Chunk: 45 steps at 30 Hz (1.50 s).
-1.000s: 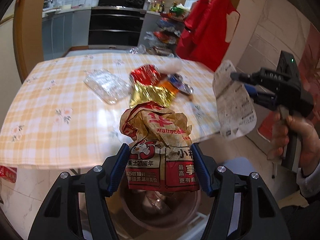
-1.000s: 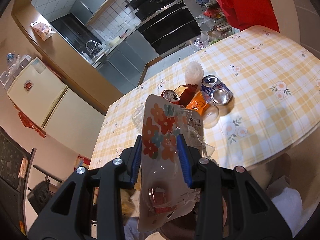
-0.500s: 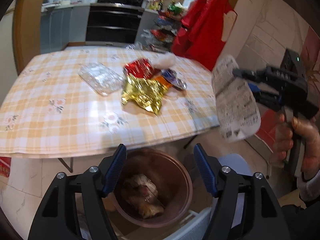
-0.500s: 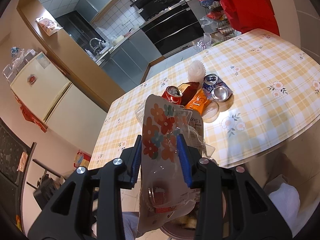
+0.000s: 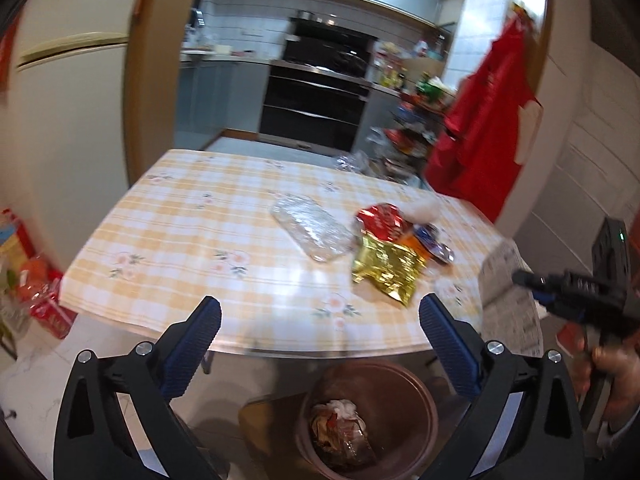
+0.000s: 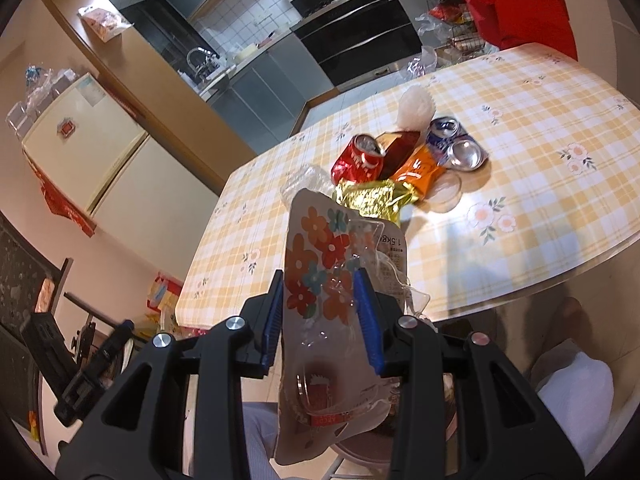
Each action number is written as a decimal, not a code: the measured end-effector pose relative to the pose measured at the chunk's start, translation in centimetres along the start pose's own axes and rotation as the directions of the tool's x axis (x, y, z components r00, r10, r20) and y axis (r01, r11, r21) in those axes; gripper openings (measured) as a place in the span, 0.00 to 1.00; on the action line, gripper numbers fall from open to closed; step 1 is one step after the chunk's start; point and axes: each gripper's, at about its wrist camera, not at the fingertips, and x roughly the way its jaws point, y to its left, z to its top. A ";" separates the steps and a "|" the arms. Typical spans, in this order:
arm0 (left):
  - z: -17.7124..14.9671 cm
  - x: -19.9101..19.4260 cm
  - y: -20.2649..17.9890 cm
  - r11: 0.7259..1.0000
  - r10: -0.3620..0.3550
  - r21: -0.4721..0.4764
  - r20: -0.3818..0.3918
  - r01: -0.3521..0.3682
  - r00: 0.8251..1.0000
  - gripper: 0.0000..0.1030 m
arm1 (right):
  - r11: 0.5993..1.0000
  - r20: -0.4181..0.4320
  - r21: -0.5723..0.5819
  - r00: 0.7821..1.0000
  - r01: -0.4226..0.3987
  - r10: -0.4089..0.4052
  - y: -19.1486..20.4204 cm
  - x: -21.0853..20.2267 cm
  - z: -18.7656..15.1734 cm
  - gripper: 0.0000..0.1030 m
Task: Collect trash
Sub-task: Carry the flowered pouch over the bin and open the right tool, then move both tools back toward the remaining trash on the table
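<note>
My left gripper is open and empty above a brown trash bin on the floor, with a crumpled paper bag lying inside. My right gripper is shut on a clear plastic bag with a flower print; it also shows in the left wrist view, held off the table's right edge. On the yellow checked table lie a gold foil wrapper, a red can, a blue can, an orange wrapper and a clear plastic tray.
A white paper cupcake liner lies behind the cans. A fridge stands at the left and a red garment hangs at the right. Red packages sit on the floor by the table's left corner.
My left gripper opened and the paper bag dropped into the bin; the gripper then rose and swung left. The right gripper kept hold of the flower-print bag.
</note>
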 end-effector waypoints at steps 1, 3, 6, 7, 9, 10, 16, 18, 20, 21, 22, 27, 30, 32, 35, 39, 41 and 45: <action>0.1 -0.2 0.4 1.000 0.007 -0.008 0.003 -0.007 1.000 0.94 | 1.000 -0.005 -0.003 1.000 0.000 0.000 0.1 0.1 -0.1 0.36; 0.0 -0.7 1.2 1.000 0.020 -0.024 0.010 -0.020 1.000 0.94 | 1.000 -0.022 -0.011 1.000 0.001 -0.001 0.6 0.6 -0.5 0.36; -0.1 -1.0 1.9 0.999 0.029 -0.044 0.013 -0.028 1.000 0.94 | 1.000 -0.043 -0.020 0.999 0.001 -0.002 1.0 1.1 -1.0 0.36; -0.1 -1.1 2.0 0.998 0.033 -0.050 0.014 -0.032 0.999 0.94 | 1.000 -0.049 -0.023 0.999 0.001 -0.002 1.2 1.3 -1.2 0.36; -0.2 -1.2 2.3 0.998 0.036 -0.057 0.015 -0.035 0.999 0.94 | 1.000 -0.064 -0.028 0.998 0.001 -0.002 1.5 1.6 -1.6 0.37; -0.2 -1.2 2.4 0.998 0.035 -0.062 0.015 -0.034 0.999 0.94 | 1.000 -0.069 -0.030 0.998 0.001 -0.003 1.6 1.7 -1.8 0.37; -0.4 -1.3 2.5 0.997 0.035 -0.071 0.014 -0.034 0.999 0.94 | 1.000 -0.133 -0.024 0.991 -0.007 0.003 1.8 3.0 -3.1 0.42; -0.4 -1.4 2.5 0.997 0.034 -0.073 0.014 -0.033 0.999 0.94 | 1.000 -0.153 -0.024 0.988 -0.010 0.007 1.9 3.3 -3.4 0.46; -0.4 -1.4 2.5 0.997 0.034 -0.070 0.014 -0.033 0.999 0.94 | 1.000 -0.160 -0.024 0.987 -0.014 0.010 2.0 3.4 -3.6 0.50; -0.4 -1.4 2.5 0.997 0.035 -0.070 0.014 -0.034 0.999 0.94 | 1.000 -0.161 -0.026 0.987 -0.014 0.009 2.0 3.4 -3.6 0.51; -0.4 -1.4 2.5 0.997 0.035 -0.070 0.014 -0.034 0.999 0.94 | 1.000 -0.161 -0.029 0.987 -0.012 0.007 2.1 3.4 -3.6 0.53; -0.5 -1.3 2.5 0.997 0.035 -0.070 0.012 -0.034 0.999 0.94 | 0.999 -0.144 -0.032 0.989 0.013 -0.018 1.8 3.1 -3.3 0.65; -0.6 -1.3 2.5 0.997 0.036 -0.069 0.009 -0.036 0.999 0.94 | 0.998 -0.125 -0.043 0.991 0.045 -0.050 1.5 2.9 -2.9 0.83; -0.7 -1.2 2.5 0.997 0.040 -0.069 0.005 -0.039 0.999 0.94 | 0.995 -0.108 -0.056 0.991 0.077 -0.083 1.4 2.7 -2.6 0.89; -0.8 -0.7 2.4 0.996 0.046 -0.071 -0.007 -0.046 0.999 0.94 | 0.988 -0.089 -0.084 0.987 0.127 -0.134 1.0 2.5 -2.2 0.91; -0.8 0.1 2.6 0.996 0.055 -0.072 -0.023 -0.057 0.998 0.94 | 0.980 -0.066 -0.098 0.981 0.174 -0.181 -0.2 2.6 -1.6 0.92; -0.9 0.7 2.6 0.995 0.060 -0.073 -0.037 -0.063 0.998 0.94 | 0.976 -0.057 -0.101 0.978 0.192 -0.198 -0.9 2.7 -1.3 0.93; -0.9 2.3 2.7 0.995 0.067 -0.074 -0.068 -0.072 0.995 0.94 | 0.970 -0.042 -0.096 0.973 0.222 -0.227 -2.3 3.0 -0.8 0.94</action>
